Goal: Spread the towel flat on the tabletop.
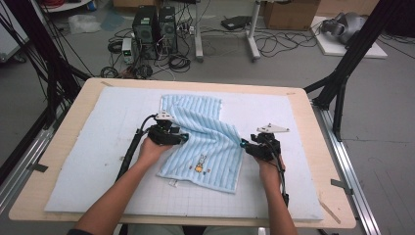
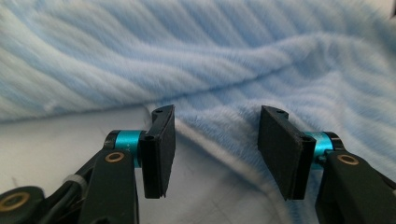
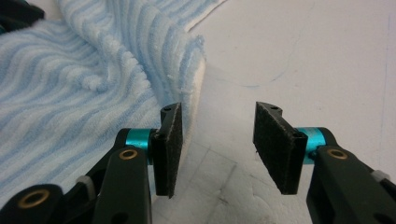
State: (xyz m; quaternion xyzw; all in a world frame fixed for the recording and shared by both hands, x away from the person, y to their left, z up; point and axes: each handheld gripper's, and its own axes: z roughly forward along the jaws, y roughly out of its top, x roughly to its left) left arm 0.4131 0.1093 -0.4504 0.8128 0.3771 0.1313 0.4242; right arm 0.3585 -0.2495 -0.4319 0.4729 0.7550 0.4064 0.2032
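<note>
Towel [image 1: 203,142] rumpled on foam mat [image 1: 98,147], L gripper [image 1: 183,138] & R gripper [image 1: 243,144] jaws apart, nothing gripped

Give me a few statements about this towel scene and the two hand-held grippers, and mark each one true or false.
1. The towel is light blue with stripes. True.
2. The towel lies perfectly flat. False: it is rumpled, with folds running across its middle.
3. The right gripper is clamped on the towel. False: its jaws stand apart, and the towel's edge lies just outside one jaw.
4. The left gripper has its jaws apart, with towel just ahead of them. True.
5. A small picture is stitched near the towel's near edge. True.
6. The towel rests on bare wood. False: it lies on a pale mat that covers the table.
</note>
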